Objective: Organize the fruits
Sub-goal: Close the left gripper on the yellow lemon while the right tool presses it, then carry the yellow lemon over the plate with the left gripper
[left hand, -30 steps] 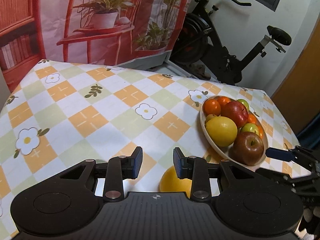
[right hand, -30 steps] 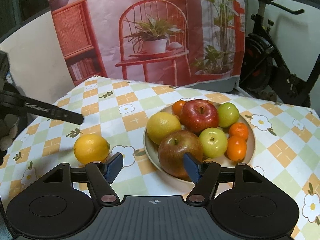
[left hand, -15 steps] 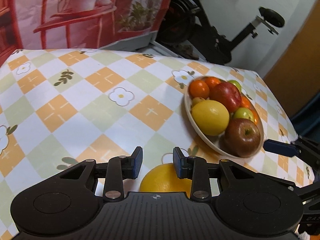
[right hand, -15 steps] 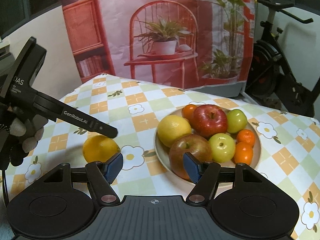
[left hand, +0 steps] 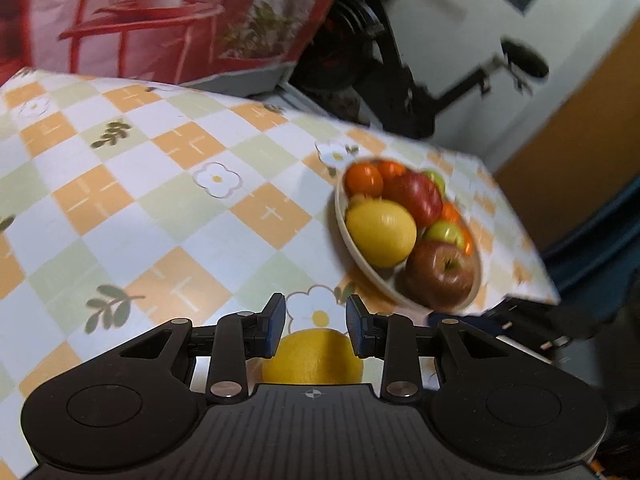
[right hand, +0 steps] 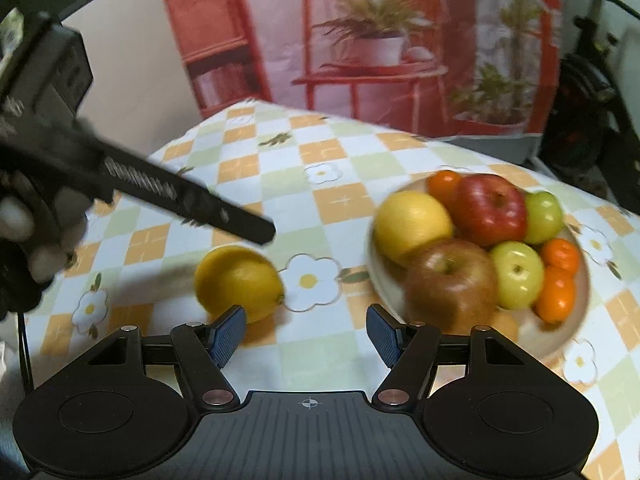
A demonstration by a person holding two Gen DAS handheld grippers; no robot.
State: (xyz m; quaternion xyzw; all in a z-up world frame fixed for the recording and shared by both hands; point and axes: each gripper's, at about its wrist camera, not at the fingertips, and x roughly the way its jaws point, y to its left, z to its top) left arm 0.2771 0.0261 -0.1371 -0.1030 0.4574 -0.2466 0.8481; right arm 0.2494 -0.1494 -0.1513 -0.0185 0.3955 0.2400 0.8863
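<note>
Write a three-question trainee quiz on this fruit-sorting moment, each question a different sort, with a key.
1. True or false: the loose lemon lies on the tablecloth, outside the plate.
2. Multiple choice: which gripper is poised over that lemon? A) left gripper B) right gripper C) neither
3. Fill in: the fruit at the plate's near edge in the right wrist view, closest to the right gripper, is a reddish-brown ____.

Key: 1. True. 2. A; its fingers straddle the lemon from above, not closed on it. 3. apple.
</note>
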